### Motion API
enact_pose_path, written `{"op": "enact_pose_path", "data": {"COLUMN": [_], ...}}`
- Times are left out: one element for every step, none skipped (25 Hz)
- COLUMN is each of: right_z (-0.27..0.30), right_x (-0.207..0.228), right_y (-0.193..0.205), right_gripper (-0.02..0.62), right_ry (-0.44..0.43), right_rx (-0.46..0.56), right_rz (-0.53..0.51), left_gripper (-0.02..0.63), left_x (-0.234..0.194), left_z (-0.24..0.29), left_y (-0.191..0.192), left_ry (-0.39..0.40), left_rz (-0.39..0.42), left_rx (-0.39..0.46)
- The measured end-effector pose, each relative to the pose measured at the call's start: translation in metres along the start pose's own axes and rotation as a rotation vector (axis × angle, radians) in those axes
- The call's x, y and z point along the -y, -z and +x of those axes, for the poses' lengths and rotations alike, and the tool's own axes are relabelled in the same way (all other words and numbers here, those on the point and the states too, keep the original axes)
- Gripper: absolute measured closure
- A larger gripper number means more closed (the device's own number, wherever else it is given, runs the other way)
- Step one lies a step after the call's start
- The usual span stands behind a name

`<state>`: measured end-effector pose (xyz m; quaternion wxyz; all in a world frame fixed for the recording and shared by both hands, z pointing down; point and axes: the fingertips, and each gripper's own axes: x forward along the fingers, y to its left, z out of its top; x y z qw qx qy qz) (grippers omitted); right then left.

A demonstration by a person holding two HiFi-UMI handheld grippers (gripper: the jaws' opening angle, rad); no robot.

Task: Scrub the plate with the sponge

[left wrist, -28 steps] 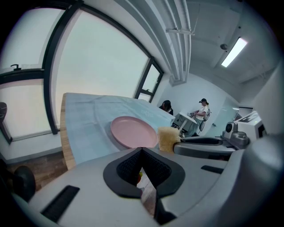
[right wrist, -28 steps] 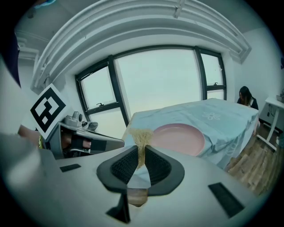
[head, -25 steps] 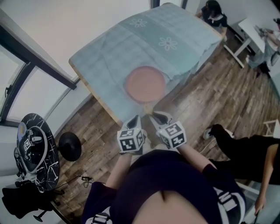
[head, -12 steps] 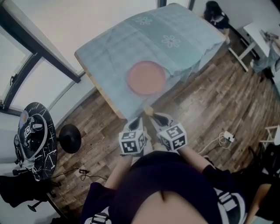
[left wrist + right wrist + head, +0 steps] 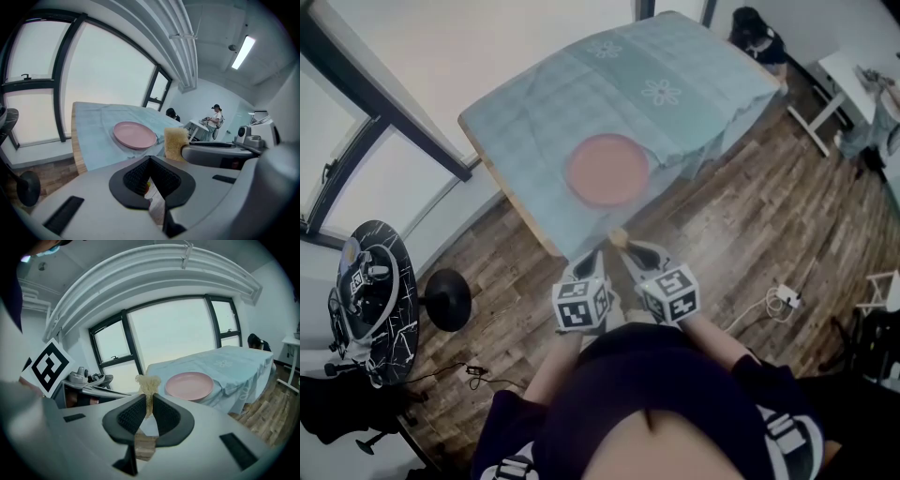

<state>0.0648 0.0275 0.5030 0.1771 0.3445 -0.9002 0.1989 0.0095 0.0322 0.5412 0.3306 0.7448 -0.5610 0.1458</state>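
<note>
A pink plate (image 5: 607, 169) lies empty on a table (image 5: 694, 94) covered with a light blue cloth. Both grippers hang side by side short of the table's near corner, over the wooden floor. My right gripper (image 5: 630, 249) is shut on a yellow sponge (image 5: 619, 236), which sticks up thin between its pads (image 5: 148, 382). My left gripper (image 5: 587, 262) is shut with nothing in it. In the left gripper view the sponge (image 5: 176, 143) stands in front of the plate (image 5: 135, 135). In the right gripper view the plate (image 5: 189, 385) lies ahead and to the right.
The table's wooden edge (image 5: 511, 202) faces me. A round black side table (image 5: 370, 309) with equipment and a black stool base (image 5: 448, 302) stand at the left. A power strip with cable (image 5: 783, 296) lies on the floor at right. A person (image 5: 757, 33) sits beyond the table.
The person in black at the lower right has left the view. Both grippers stay where they were, the right one still shut on the sponge. The camera shifted slightly.
</note>
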Motion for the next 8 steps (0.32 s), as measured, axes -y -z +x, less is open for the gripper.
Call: {"op": "enact_pose_path", "data": {"right_z": [-0.001,-0.001,-0.002,-0.002,-0.002,-0.002,-0.002,-0.002], "right_x": [0.001,0.003,0.005,0.006,0.008,0.009,0.011,0.012], "right_y": [-0.001,-0.001,-0.002,-0.003,-0.004,-0.004,-0.004,-0.005], "right_gripper": [0.543,0.543,0.543,0.543,0.543,0.543,0.543,0.543], "right_ry": [0.002,0.004,0.007,0.01,0.013,0.015,0.017,0.019], "right_rx": [0.002,0.005,0.007,0.009,0.01,0.01,0.011,0.011], "right_rz": [0.002,0.004,0.004,0.004,0.004,0.003,0.002,0.0], "left_gripper": [0.603,0.603,0.603,0.603,0.603,0.603,0.603,0.603], "left_x": [0.001,0.002,0.003,0.004,0.005,0.006,0.007,0.007], "left_z": [0.001,0.002,0.003,0.004,0.005,0.006,0.007,0.007], "left_y": [-0.001,-0.001,-0.002,-0.003,-0.004,-0.005,-0.006,-0.006], "left_ry": [0.001,0.003,0.004,0.006,0.007,0.008,0.009,0.01], "left_rz": [0.001,0.002,0.004,0.006,0.007,0.009,0.01,0.011], "left_rx": [0.001,0.002,0.004,0.004,0.004,0.004,0.004,0.003]}}
